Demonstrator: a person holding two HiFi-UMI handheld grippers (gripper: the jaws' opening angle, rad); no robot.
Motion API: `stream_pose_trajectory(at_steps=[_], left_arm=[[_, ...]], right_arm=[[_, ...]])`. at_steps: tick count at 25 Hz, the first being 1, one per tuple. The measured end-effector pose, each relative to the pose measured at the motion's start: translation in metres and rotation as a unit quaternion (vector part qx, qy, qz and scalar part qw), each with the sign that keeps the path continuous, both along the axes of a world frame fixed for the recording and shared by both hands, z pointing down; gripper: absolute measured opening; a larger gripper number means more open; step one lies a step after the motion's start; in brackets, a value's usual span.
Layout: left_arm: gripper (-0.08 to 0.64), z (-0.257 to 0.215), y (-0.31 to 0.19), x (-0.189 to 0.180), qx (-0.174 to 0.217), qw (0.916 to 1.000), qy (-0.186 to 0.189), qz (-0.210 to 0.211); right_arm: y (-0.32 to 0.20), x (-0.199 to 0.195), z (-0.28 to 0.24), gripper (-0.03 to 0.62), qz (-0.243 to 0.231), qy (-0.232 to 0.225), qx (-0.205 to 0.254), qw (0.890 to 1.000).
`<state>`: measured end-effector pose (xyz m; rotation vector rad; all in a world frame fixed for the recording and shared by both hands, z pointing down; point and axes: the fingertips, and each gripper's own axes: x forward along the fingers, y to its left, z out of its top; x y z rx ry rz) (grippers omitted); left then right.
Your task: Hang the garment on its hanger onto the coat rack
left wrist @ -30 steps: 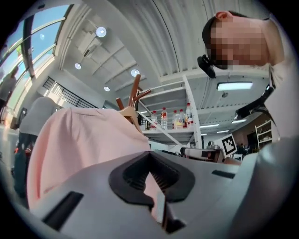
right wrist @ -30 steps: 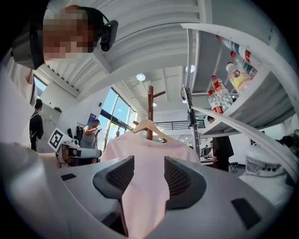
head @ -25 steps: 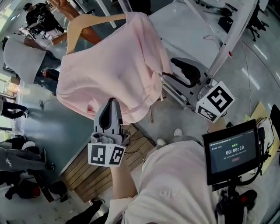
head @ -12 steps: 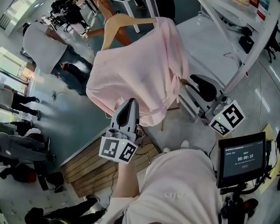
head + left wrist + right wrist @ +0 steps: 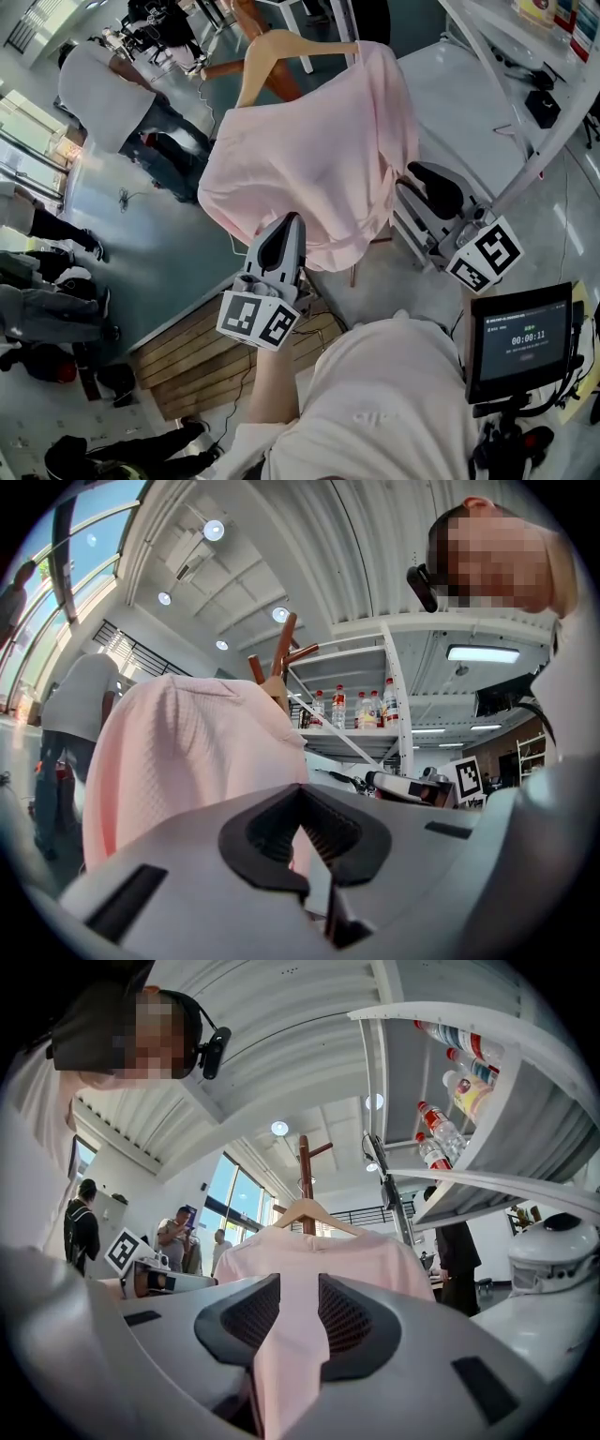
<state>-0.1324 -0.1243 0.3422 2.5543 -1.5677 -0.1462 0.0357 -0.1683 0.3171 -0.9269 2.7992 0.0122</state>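
Note:
A pink garment point(image 5: 319, 150) hangs on a wooden hanger point(image 5: 281, 42), which sits by the wooden coat rack point(image 5: 253, 19). My left gripper point(image 5: 289, 220) is at the garment's lower hem. In the left gripper view the garment point(image 5: 187, 752) fills the left, and a strip of pink cloth runs down into that shut gripper point(image 5: 302, 841). My right gripper point(image 5: 401, 183) is at the garment's right side edge. In the right gripper view, the right gripper point(image 5: 298, 1321) is shut on a fold of the garment point(image 5: 309, 1260). Beyond it are the hanger point(image 5: 305, 1211) and rack pole point(image 5: 304, 1162).
A white shelf frame point(image 5: 525, 94) with bottles point(image 5: 436, 1138) stands close on the right. People stand at the left point(image 5: 112, 94). A slatted wooden panel point(image 5: 187, 375) lies on the floor below the garment. A small screen point(image 5: 520, 337) is mounted at lower right.
The head view has swung, so the garment, hanger and both grippers now sit further right in it. Both grippers have stayed at the same spots on the cloth.

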Motion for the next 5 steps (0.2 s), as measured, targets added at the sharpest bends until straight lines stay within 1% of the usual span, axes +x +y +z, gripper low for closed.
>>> stream_pose_trajectory(at_steps=[5], left_arm=[[0.006,0.0052,-0.0014,0.0017,-0.006,1.0,0.001,0.001]], right_arm=[[-0.0046,0.001,0.0026,0.138,0.001,-0.005,-0.004,1.0]])
